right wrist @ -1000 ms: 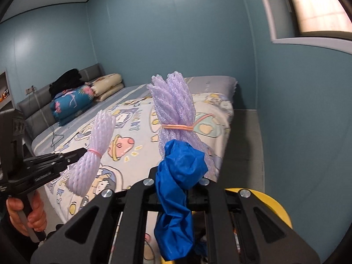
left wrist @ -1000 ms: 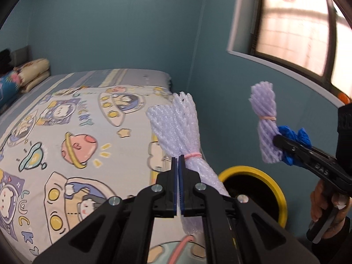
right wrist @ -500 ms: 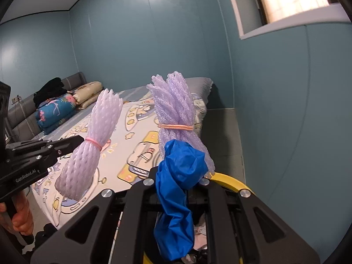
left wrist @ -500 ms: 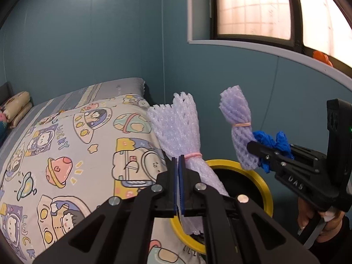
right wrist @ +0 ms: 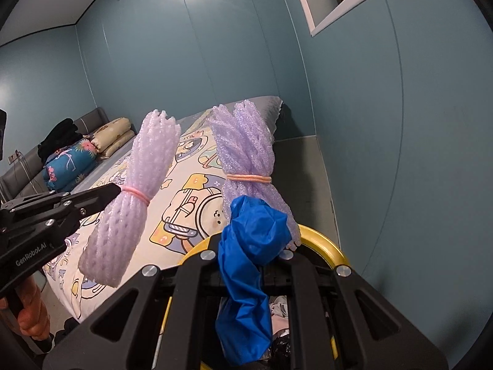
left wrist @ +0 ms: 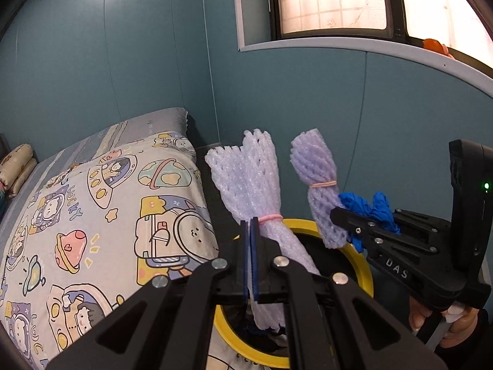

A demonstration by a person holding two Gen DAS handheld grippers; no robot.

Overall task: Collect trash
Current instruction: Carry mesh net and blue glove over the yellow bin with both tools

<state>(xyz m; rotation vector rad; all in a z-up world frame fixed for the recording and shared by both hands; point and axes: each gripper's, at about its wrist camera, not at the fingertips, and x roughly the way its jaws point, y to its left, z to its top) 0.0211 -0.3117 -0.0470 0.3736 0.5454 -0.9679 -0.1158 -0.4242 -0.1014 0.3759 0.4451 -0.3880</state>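
Observation:
My left gripper (left wrist: 250,231) is shut on a bundle of pale purple foam netting (left wrist: 246,185) tied with a pink band; it also shows in the right wrist view (right wrist: 135,197). My right gripper (right wrist: 252,243) is shut on a second foam netting bundle (right wrist: 246,154) together with a crumpled blue plastic bag (right wrist: 249,265). Both grippers hang over a bin with a yellow rim (left wrist: 360,265), which also shows under the right gripper (right wrist: 320,240). The right gripper also shows in the left wrist view (left wrist: 336,215).
A bed with a cartoon-print sheet (left wrist: 92,215) lies left of the bin. The teal wall (right wrist: 400,154) is close on the right, with a window sill (left wrist: 369,49) above. Pillows and folded bedding (right wrist: 80,154) lie at the bed's far end. Some trash lies in the bin (right wrist: 280,308).
Both grippers have moved with their bundles away from the bed towards the wall, and the yellow-rimmed bin now sits right below them. The grips have not changed.

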